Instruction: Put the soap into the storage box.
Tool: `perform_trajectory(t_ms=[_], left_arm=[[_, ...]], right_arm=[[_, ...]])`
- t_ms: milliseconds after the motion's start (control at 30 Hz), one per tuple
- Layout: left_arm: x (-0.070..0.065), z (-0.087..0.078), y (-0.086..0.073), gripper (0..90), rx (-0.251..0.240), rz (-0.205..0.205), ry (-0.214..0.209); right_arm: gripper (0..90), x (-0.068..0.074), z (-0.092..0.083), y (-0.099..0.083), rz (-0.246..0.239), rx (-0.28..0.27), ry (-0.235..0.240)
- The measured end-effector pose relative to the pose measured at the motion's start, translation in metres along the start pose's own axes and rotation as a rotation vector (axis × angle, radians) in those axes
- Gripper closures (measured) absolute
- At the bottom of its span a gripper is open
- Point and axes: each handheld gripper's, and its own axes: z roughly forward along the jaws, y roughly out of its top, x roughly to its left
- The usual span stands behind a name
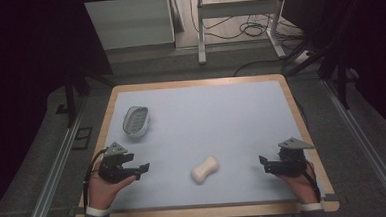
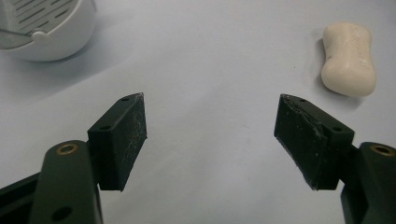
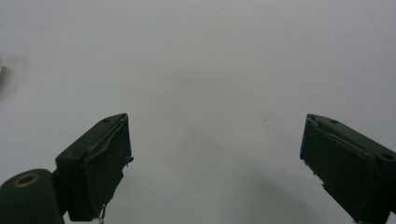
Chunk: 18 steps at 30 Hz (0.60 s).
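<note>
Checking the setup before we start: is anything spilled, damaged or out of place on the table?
Nothing stands out. The soap bar lies loose on the mat, apart from the empty soap dish, which sits upright. Left claw and right claw are open, holding nothing.

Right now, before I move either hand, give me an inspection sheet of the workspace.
Surface: pale blue mat on a wood-edged table, flat.
Job's things: cream soap bar lying near the front, free; white slotted soap dish at the back left, nothing in it.
Clutter: nothing seen.
Grippers: left gripper and right gripper both open, holding nothing, either side of the soap.
Cables: loose cables on the floor behind.
Surroundings: white frame legs, dark room.
</note>
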Motion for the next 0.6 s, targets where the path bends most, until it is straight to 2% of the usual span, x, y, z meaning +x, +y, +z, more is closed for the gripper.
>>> perform_trajectory(t_ms=[200,433,600], left_arm=[[-0.006,-0.002,0.005,25.3,0.016,0.026,-0.001],[-0.016,-0.004,0.019,26.7,0.027,0.074,0.004],[-0.023,0.000,0.027,26.6,0.045,0.097,0.001]], right_arm=[[9.0,-0.002,-0.004,0.000,0.006,-0.011,-0.010],[9.3,0.001,-0.005,0.001,-0.002,-0.020,0.014],[9.3,0.000,-0.005,0.001,-0.001,-0.026,0.011]])
